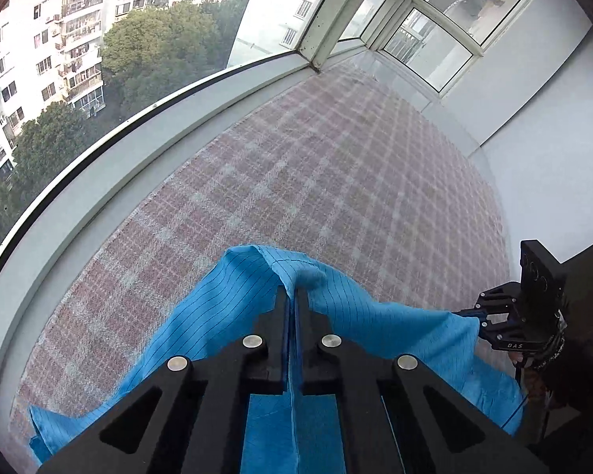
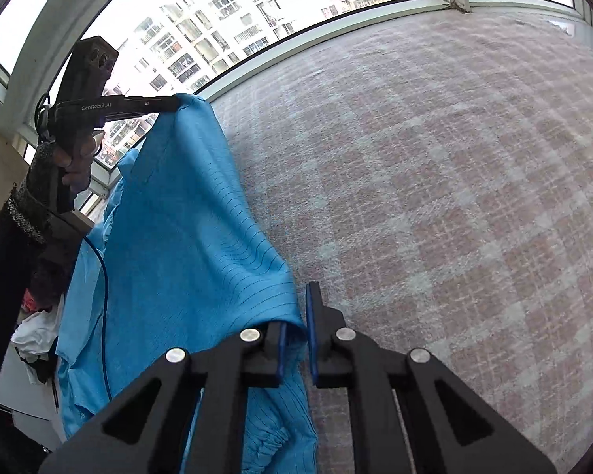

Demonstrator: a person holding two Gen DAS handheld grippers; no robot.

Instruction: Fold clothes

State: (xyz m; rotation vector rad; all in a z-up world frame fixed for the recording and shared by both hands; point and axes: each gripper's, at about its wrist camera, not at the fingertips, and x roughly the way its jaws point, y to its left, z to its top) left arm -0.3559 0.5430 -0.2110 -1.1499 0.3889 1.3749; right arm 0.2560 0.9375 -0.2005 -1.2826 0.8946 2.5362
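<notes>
A blue garment [image 1: 375, 331] with thin dark pinstripes hangs stretched between my two grippers above a pink-and-grey checked cloth surface [image 1: 316, 166]. In the left wrist view my left gripper [image 1: 292, 296] is shut on a bunched fold of it, and the fabric drapes down both sides of the fingers. My right gripper [image 1: 479, 316] shows at the right edge, pinching the garment's far corner. In the right wrist view my right gripper [image 2: 296, 316] is shut on the garment [image 2: 186, 245]; cloth covers its left fingertip. The left gripper [image 2: 176, 103] holds the top corner high.
A grey window ledge [image 1: 110, 181] and large panes border the checked surface [image 2: 454, 197] on the far side. A white wall [image 1: 553, 138] stands at its right end. A hand [image 2: 77, 162] grips the left tool. A small heap of white and dark clothes [image 2: 35, 339] lies low left.
</notes>
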